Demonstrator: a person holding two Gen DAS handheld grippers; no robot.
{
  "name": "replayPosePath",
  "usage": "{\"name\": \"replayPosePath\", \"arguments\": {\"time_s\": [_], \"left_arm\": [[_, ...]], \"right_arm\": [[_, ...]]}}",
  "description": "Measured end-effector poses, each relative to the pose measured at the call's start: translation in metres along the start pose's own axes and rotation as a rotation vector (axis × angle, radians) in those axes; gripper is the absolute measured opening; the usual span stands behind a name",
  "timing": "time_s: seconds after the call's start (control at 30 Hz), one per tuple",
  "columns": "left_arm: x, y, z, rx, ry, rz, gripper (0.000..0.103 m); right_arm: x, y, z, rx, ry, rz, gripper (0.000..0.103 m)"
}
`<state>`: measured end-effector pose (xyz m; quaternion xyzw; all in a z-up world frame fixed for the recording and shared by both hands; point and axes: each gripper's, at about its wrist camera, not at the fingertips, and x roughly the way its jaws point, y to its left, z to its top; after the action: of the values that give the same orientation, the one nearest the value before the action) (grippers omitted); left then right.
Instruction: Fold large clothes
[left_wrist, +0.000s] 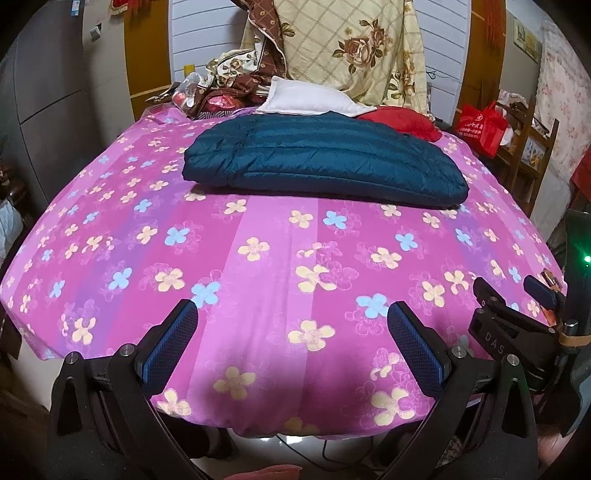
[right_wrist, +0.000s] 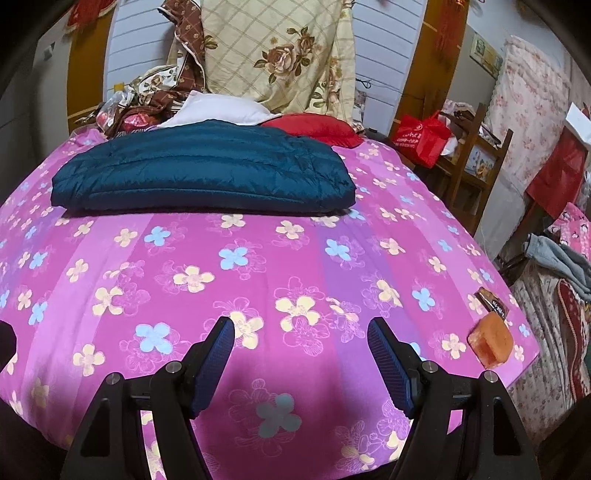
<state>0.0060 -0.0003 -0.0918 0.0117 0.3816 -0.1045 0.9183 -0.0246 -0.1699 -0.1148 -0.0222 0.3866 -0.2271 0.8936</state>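
A dark teal quilted jacket (left_wrist: 325, 162) lies folded into a flat rectangle on the far half of the bed (left_wrist: 258, 280), which is covered by a pink sheet with yellow and blue flowers. In the right wrist view the same jacket (right_wrist: 203, 173) sits to the left of centre, well apart from both grippers.

The left gripper (left_wrist: 291, 332) hangs over the near edge of the bed with its fingers (left_wrist: 173, 339) spread wide — nothing is between them, only the sheet below. The right gripper (right_wrist: 301, 354) is in the same condition: its blue-padded fingers (right_wrist: 391, 365) stand wide apart and hold nothing. In the left wrist view, the right gripper's black body (left_wrist: 517, 325) shows at the right edge.

Behind the jacket, touching its far side, are a white pillow (left_wrist: 314, 98) and a red cushion (left_wrist: 402, 120), and behind these a cream blanket with roses (left_wrist: 351, 48) stands up against the wall. Near the right edge of the bed lies an orange block (right_wrist: 491, 345), just beside a small dark packet (right_wrist: 493, 301). A red bag (right_wrist: 421, 138) rests on a wooden shelf beside the bed.
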Motion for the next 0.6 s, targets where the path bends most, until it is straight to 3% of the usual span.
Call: {"name": "replayPosePath", "arguments": {"time_s": [0.6], "left_arm": [[0.0088,-0.0015,-0.0022,0.004,0.024,0.018,0.103]], "right_arm": [[0.0036,-0.0042,-0.0026,0.014,0.009,0.000,0.072]]}}
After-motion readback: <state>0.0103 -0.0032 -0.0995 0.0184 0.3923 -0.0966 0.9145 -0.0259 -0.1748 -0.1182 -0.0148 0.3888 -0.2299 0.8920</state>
